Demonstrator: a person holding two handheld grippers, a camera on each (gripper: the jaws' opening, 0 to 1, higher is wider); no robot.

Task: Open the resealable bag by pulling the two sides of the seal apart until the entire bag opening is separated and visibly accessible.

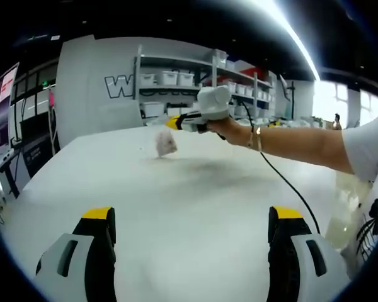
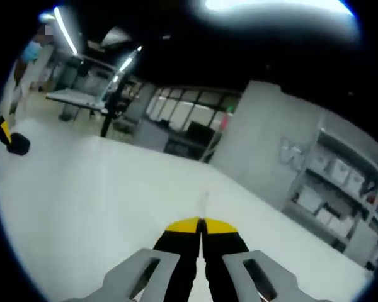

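Note:
In the left gripper view a small pale resealable bag point(image 1: 166, 145) shows blurred just above the white table point(image 1: 195, 207), under the tips of my right gripper point(image 1: 171, 123), which a hand holds out from the right. My right gripper point(image 2: 201, 225) has its yellow-tipped jaws pressed together, and a thin clear sliver of the bag point(image 2: 205, 202) rises from between them. Low in its own view my left gripper point(image 1: 193, 217) stands wide open with nothing between its jaws, well short of the bag. One of its jaws shows as a yellow and black piece point(image 2: 6, 139) in the right gripper view.
A person's bare arm point(image 1: 302, 141) and a black cable point(image 1: 283, 179) reach across the right side of the table. Shelves with white bins point(image 1: 176, 78) stand beyond the table's far edge. Another table point(image 2: 75, 95) and windows lie in the distance.

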